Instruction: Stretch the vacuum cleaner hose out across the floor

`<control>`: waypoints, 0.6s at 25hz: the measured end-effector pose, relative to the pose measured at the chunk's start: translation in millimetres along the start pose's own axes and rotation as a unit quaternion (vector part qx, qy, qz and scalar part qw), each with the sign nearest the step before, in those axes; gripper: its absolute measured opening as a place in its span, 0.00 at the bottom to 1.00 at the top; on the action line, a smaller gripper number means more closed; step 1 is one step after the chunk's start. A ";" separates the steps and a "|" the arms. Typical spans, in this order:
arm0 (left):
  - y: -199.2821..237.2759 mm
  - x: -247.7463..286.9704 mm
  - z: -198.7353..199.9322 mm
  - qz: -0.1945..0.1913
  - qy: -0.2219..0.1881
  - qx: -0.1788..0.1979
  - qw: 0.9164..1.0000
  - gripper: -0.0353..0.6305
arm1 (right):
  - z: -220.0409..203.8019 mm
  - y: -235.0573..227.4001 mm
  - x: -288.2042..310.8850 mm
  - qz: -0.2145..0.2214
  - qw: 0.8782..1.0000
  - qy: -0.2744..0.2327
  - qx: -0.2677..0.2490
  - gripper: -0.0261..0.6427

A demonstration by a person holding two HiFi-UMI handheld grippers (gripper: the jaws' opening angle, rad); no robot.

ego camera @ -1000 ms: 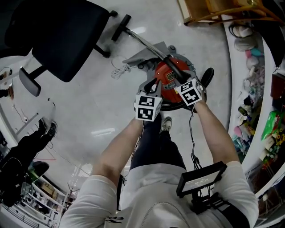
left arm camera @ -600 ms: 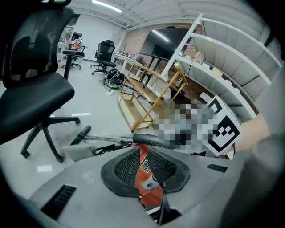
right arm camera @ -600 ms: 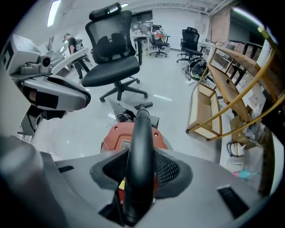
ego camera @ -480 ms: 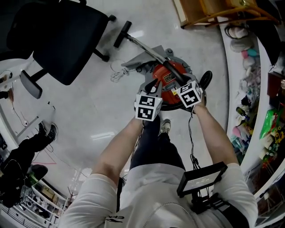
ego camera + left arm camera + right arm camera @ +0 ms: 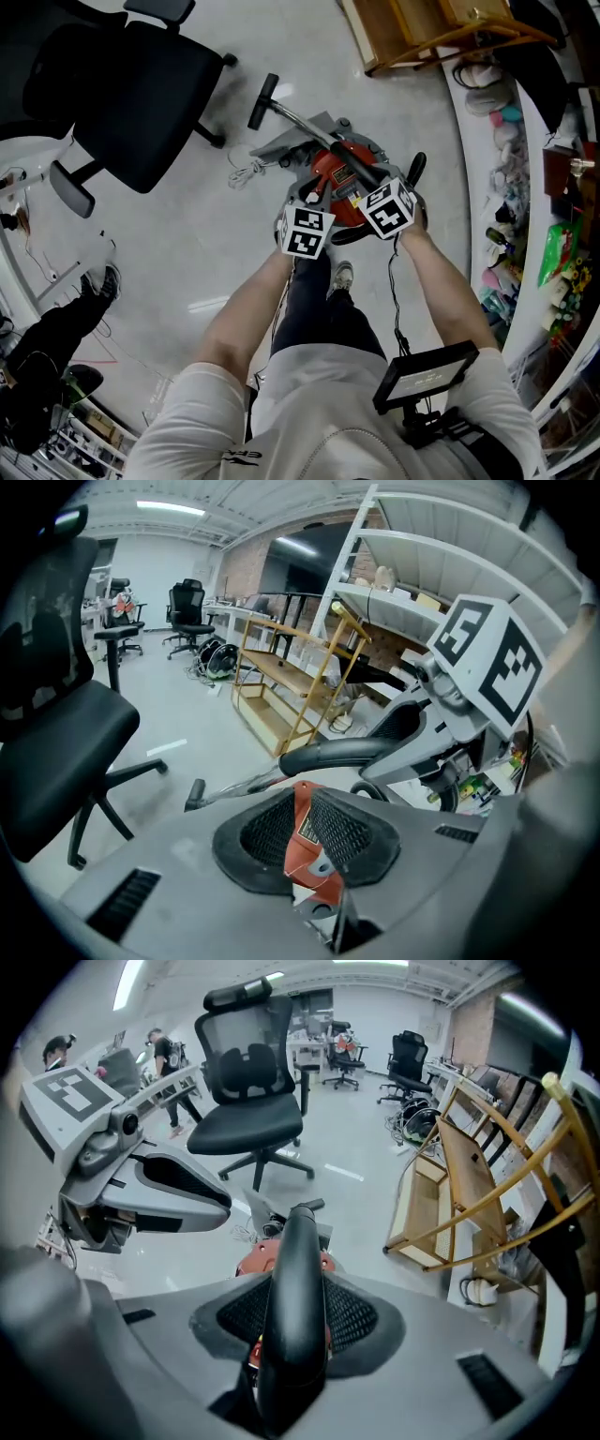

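Over the last second the right gripper (image 5: 295, 1288) has come up off the canister, and the black hose tube (image 5: 298, 1237) clamped between its mesh pads comes up with it. The left gripper (image 5: 305, 822) has shifted only a little. Its jaws stand slightly apart and grasp nothing, so the red body simply shows through the gap. As I read it, the hose end is only now leaving its resting place and the stretch across the floor is still to come.

The floor (image 5: 206, 253) spreading away ahead of both grippers is smooth, pale and glossy, so the hose should slide on it easily. Well beyond the left gripper stands an office chair (image 5: 131, 94) with a black padded seat and a star base. A slatted wooden rack (image 5: 412, 28) stands beyond the right gripper.

Directly beneath both grippers sits the vacuum canister (image 5: 328, 171), a round, hard shell of red plastic with a grey rim. A thin metal wand (image 5: 298, 122) runs away from it, ending in a short black crossbar. The held tube is rigid and smooth rather than ribbed, with a gentle curve. A loose white cord (image 5: 246, 173) lies tangled on the floor just beyond the left gripper.
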State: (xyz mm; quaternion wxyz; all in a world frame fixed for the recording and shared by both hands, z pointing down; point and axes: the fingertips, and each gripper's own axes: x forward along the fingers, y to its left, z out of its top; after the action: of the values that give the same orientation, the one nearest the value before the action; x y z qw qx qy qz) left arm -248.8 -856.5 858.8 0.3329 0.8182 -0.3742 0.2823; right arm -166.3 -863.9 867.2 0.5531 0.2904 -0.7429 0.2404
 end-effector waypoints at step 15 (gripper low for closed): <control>-30.5 -8.9 18.3 -0.003 -0.001 0.123 0.992 0.10 | -3.4 -3.6 -66.5 -0.044 0.997 0.042 -0.057 0.28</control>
State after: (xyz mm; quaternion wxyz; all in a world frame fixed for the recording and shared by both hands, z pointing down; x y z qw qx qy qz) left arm -225.5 -851.3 831.0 0.2302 0.8542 -0.3351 0.3241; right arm -146.9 -853.2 804.3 0.6093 0.2800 -0.7184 0.1851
